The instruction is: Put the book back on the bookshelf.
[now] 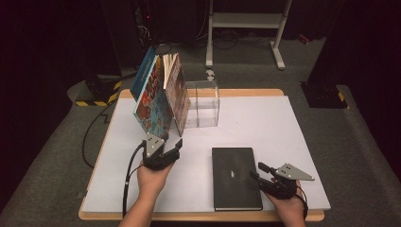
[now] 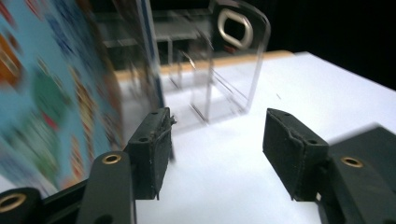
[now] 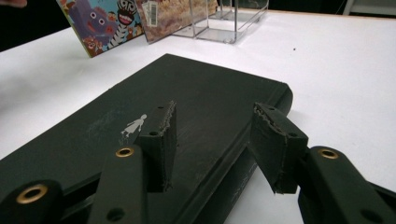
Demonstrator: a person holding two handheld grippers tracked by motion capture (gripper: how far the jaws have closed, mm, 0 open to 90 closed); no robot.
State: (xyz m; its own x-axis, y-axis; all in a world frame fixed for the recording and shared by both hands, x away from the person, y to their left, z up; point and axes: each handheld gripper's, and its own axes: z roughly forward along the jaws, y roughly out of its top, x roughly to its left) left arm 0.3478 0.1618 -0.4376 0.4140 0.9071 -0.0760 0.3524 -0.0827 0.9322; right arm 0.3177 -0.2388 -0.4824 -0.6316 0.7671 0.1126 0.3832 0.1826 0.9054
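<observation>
On the white table, the black book's edge lies between the right claw's unclenched jaws.

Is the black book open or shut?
Shut. The black book lies flat on the white table, cover closed, small white figure on top.

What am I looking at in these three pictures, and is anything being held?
A person at a white table holds a two-jaw gripper in each hand. One picture looks down from above; the other two come from cameras riding on the grippers. The left gripper sits open just in front of the colourful books leaning against a clear plastic stand, gripping nothing. The right gripper has its jaws astride the edge of a black book lying flat; its pads do not look pressed on it yet.
</observation>
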